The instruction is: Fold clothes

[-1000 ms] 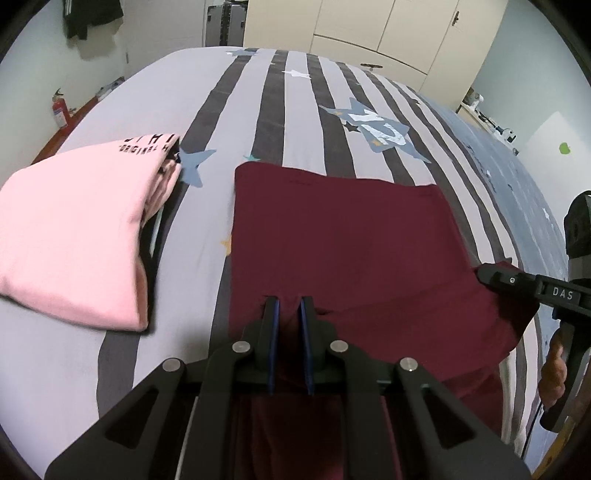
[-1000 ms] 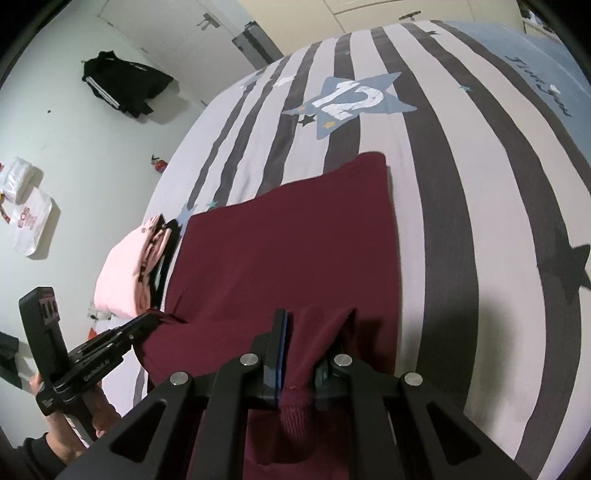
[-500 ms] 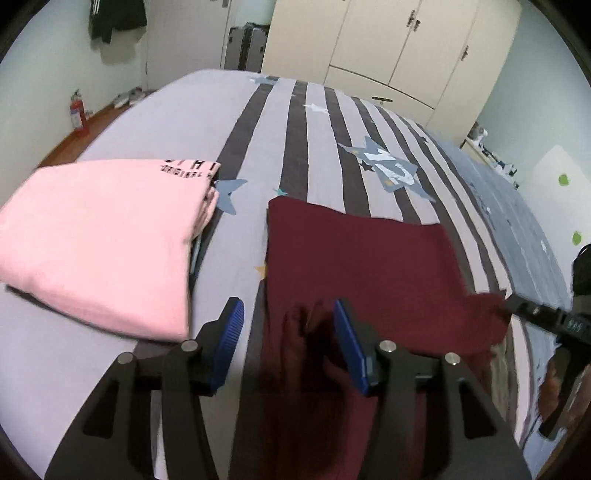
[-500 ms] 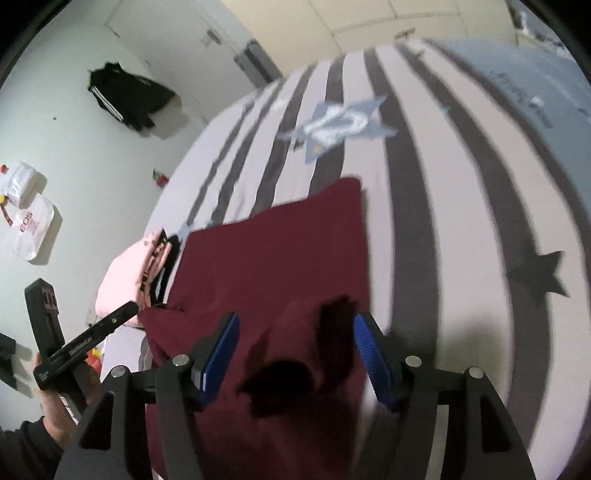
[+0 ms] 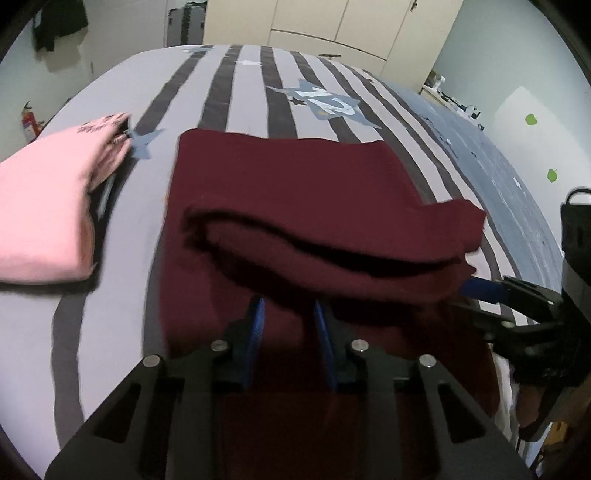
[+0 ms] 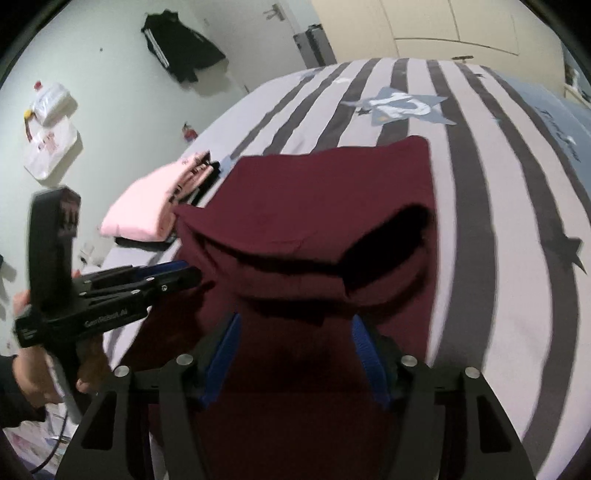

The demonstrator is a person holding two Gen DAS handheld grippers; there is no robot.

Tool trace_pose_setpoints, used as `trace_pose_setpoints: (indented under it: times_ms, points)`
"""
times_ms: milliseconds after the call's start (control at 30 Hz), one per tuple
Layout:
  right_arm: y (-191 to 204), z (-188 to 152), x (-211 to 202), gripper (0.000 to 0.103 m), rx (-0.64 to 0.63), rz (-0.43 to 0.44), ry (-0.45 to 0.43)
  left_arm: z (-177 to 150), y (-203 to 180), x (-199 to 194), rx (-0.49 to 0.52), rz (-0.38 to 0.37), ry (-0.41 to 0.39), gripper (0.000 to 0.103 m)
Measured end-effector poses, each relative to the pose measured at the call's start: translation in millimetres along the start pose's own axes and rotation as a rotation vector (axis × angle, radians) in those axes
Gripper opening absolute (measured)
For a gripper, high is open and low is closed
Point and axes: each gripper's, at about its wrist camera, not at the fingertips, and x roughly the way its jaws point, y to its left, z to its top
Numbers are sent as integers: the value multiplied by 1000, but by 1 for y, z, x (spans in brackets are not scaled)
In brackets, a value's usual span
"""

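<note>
A maroon garment (image 5: 295,184) lies flat on the striped bed (image 5: 251,96). Its near edge is turned forward and rests as a loose, puffy fold (image 5: 332,251) across the middle. My left gripper (image 5: 290,325) is open just behind that fold, with the cloth lying free between and ahead of the blue pads. In the right wrist view my right gripper (image 6: 295,350) stands wide open behind the same fold (image 6: 314,266) of the maroon garment (image 6: 332,192). Each gripper shows in the other's view: the right gripper (image 5: 476,291) at the fold's right end, the left gripper (image 6: 173,273) at its left end.
A folded pink garment (image 5: 44,206) sits on the bed left of the maroon one, also in the right wrist view (image 6: 144,206). Cream wardrobe doors (image 5: 332,22) and a suitcase (image 5: 184,22) stand beyond the bed. A person's hand (image 6: 26,354) holds the left gripper's handle.
Both grippers were shut on the maroon garment's near edge a second ago. They have opened and let it go, and the edge now lies folded forward over the garment.
</note>
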Motion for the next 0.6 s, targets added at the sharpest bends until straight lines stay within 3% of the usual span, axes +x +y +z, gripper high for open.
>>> trace_pose_setpoints:
  times_ms: [133,233,400,600]
  points:
    - [-6,30,24,55,0,-25,-31,36,13,13,-41,-5,-41,23]
    - [-20,68,42,55,29,-57,-64,60,23,26,-46,44,-57,23]
    - [-41,98,69,55,89,-79,-72,73,39,35,-63,83,-55,23]
    - [-40,85,21,54,69,-88,-168,56,35,6,-27,90,-107,23]
